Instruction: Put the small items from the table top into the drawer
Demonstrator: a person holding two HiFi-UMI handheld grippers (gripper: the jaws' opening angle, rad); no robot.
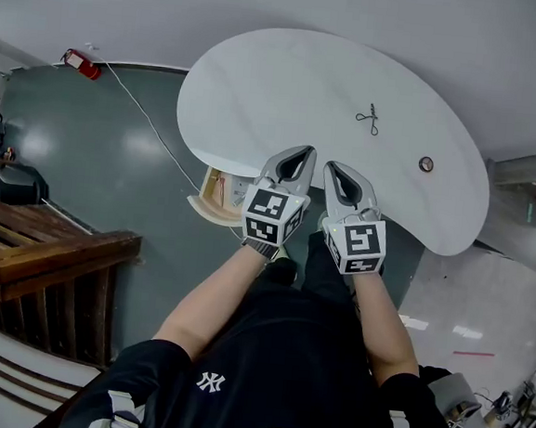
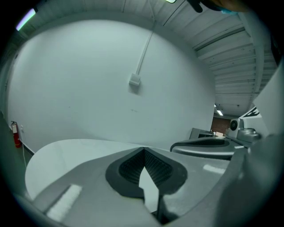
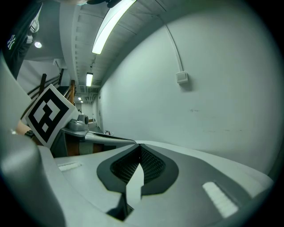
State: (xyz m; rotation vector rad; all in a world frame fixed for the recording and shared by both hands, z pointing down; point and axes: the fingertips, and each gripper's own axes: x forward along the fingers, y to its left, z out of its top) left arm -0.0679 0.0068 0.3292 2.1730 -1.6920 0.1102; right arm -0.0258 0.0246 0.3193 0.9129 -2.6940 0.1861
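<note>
One open drawer (image 1: 215, 194) at left under the white surface (image 1: 260, 87), contents too small to tell, left tool (image 1: 307, 151) pressed together on nothing, right tool (image 1: 332, 166) just beside it, likewise pressed together and empty, small wiry item (image 1: 370, 120) and round item (image 1: 426, 164) lying on the surface farther right, well apart from the drawer.

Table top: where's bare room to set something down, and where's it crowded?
Bare: the left half of the table, from its left rim to the small wire item. Also the right lobe past the round item. Crowded: the near edge, where left gripper and right gripper hover side by side, both shut, next to the open drawer.
</note>
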